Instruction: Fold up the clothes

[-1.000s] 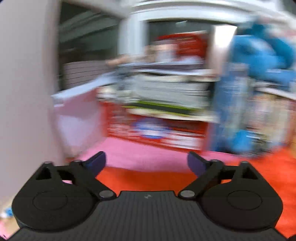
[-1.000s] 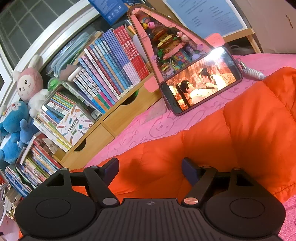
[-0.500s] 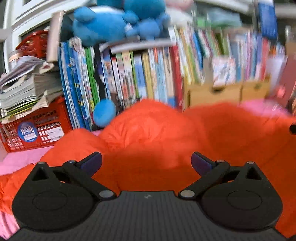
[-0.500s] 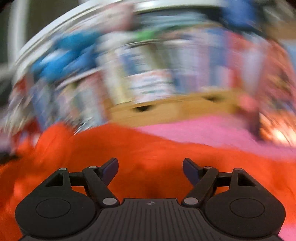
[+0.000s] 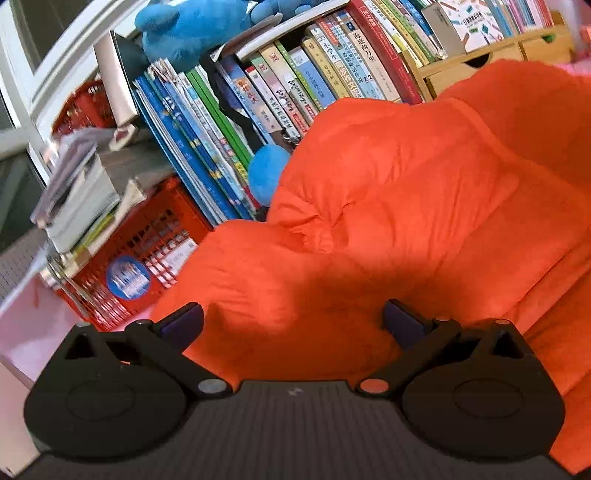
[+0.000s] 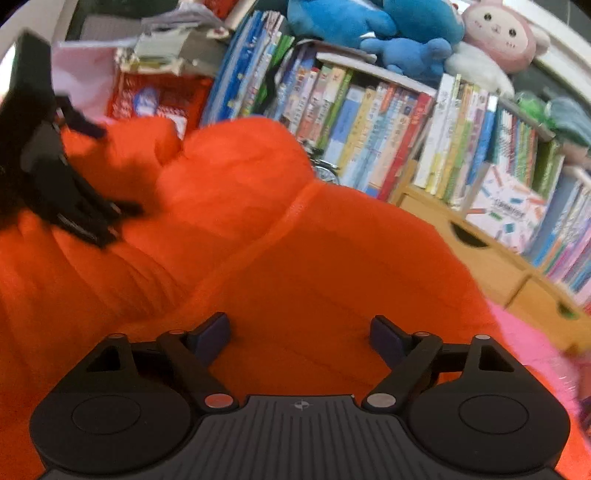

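Both claws are seen spread wide with nothing held between their fingers: the left claw (image 5: 293, 325) is poised over a rumpled fold of the orange jacket (image 5: 406, 206), and the right claw (image 6: 300, 338) is held just above a smoother stretch of the same garment (image 6: 314, 266). Whether the dark rubber pads touch the fabric cannot be made out. The jacket is spread across a pink-covered bench (image 6: 524, 332), most of which is hidden beneath it; the garment's full outline is cut off by the frame edges in both views, so sleeves and hem cannot be told apart. The jacket is puffy and quilted, with soft billowed panels, a stitched seam running diagonally in the right wrist view, and a matte, slightly crinkled shell. The left claw is also glimpsed at the left edge of the right wrist view (image 6: 86, 133), blurred and partly cropped. Behind the jacket, a row of thin upright books (image 6: 369, 118) is partly masked by the fabric. A red plastic lattice crate (image 5: 147, 251) is seen under a blurred stack of papers. Blue plush toys (image 6: 369, 26) and a pink plush toy (image 6: 498, 33) are set on top of the books
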`<state>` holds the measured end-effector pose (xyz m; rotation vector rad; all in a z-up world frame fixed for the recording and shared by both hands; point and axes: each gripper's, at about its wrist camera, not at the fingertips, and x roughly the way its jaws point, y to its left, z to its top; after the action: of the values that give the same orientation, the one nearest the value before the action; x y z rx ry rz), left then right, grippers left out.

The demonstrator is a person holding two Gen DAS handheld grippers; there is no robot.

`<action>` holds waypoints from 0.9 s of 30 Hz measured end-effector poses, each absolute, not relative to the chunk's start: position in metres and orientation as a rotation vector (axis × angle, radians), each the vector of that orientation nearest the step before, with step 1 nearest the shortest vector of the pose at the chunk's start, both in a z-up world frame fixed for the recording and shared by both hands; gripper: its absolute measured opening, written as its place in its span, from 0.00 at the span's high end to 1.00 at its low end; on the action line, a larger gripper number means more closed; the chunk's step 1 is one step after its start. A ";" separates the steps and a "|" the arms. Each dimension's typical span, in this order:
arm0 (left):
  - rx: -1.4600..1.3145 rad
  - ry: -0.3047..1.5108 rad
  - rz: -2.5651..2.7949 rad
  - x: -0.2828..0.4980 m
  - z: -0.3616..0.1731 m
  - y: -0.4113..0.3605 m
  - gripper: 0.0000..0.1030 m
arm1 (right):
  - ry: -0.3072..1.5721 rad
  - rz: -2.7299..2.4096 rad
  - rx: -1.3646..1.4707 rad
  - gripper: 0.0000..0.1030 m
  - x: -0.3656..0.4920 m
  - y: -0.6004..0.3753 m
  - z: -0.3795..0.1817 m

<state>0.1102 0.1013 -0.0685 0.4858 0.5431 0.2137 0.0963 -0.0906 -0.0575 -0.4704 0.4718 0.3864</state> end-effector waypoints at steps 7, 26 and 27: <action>0.532 0.535 0.274 0.107 -0.072 0.120 0.00 | 0.515 0.138 -0.458 0.12 0.118 -0.164 -0.070; 0.553 0.537 0.292 0.103 -0.073 0.122 0.00 | 0.688 -0.530 -0.334 0.06 0.069 -0.428 -0.059; 0.553 0.537 0.291 0.103 -0.073 0.122 0.00 | 0.705 -0.570 -0.342 0.07 0.066 -0.439 -0.058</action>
<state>0.1033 0.1219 -0.0730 0.5533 0.5372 0.2914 0.0657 -0.4391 -0.0582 -0.3419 0.7046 -0.5699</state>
